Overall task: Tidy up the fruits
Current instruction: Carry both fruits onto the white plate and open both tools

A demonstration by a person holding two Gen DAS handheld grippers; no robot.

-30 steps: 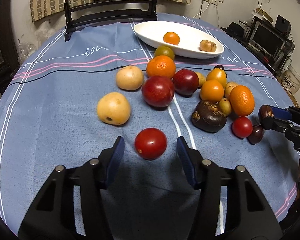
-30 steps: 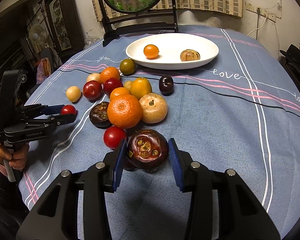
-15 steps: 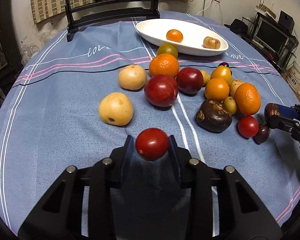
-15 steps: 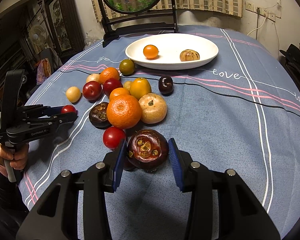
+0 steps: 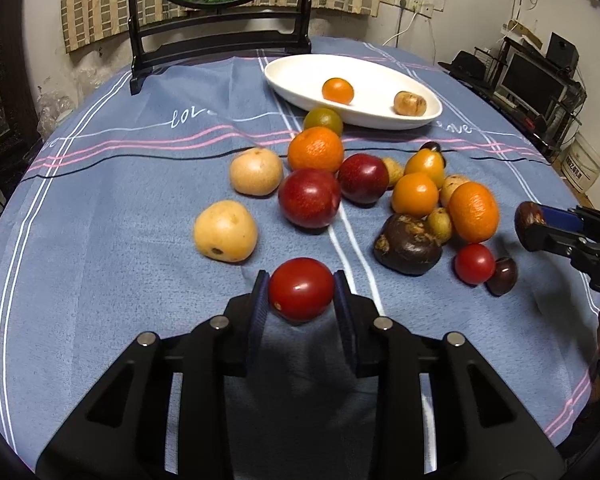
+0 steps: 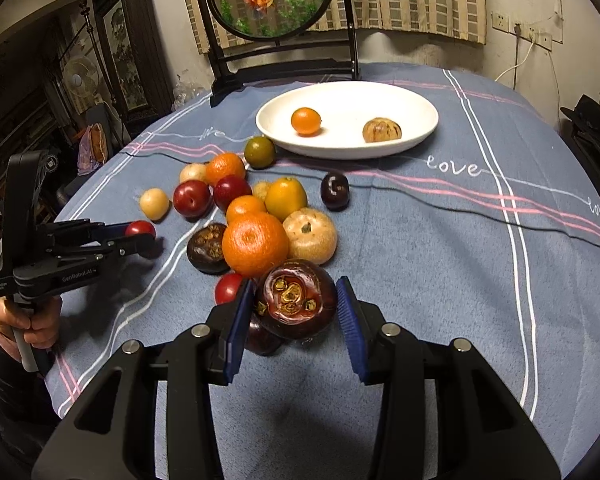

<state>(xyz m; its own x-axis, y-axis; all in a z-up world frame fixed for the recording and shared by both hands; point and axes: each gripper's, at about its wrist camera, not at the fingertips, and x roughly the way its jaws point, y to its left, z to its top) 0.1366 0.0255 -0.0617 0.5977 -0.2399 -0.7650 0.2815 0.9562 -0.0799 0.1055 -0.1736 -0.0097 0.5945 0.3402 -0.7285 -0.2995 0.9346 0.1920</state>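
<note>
Since a second ago the left gripper [image 5: 301, 292] has closed from wide open around the tomato [image 5: 301, 294] to clamped on it, and the fruit now sits raised off the cloth [image 5: 100, 240] between the pads.

Left wrist view: both dark pads press the tomato's sides. Ahead lie two pale fruits [image 5: 225, 231], two plums [image 5: 309, 198], oranges [image 5: 315, 149] and a dark mangosteen [image 5: 407, 244], all loose on the cloth. A small tomato [image 5: 474, 263] rests just beside a dark chestnut-like fruit [image 5: 501, 276]. The white dish [image 5: 300, 80] at the far side holds a small orange [image 5: 337, 90] and a tan fruit [image 5: 409, 103]. At the right edge the right gripper [image 5: 534, 226] holds a dark fruit.

Right wrist view: the right gripper [image 6: 296, 306] has a purple mangosteen [image 6: 296, 300] between its blue pads; the left pad touches it, while a slim gap shows at the right pad, so I cannot tell whether it is gripped tight. A big orange [image 6: 255, 243] sits just beyond it, with a tan fruit [image 6: 310, 235] beside. At the left, the person's hand [image 6: 24, 322] holds the left gripper [image 6: 140, 236], clamped on the tomato [image 6: 140, 229].
</note>
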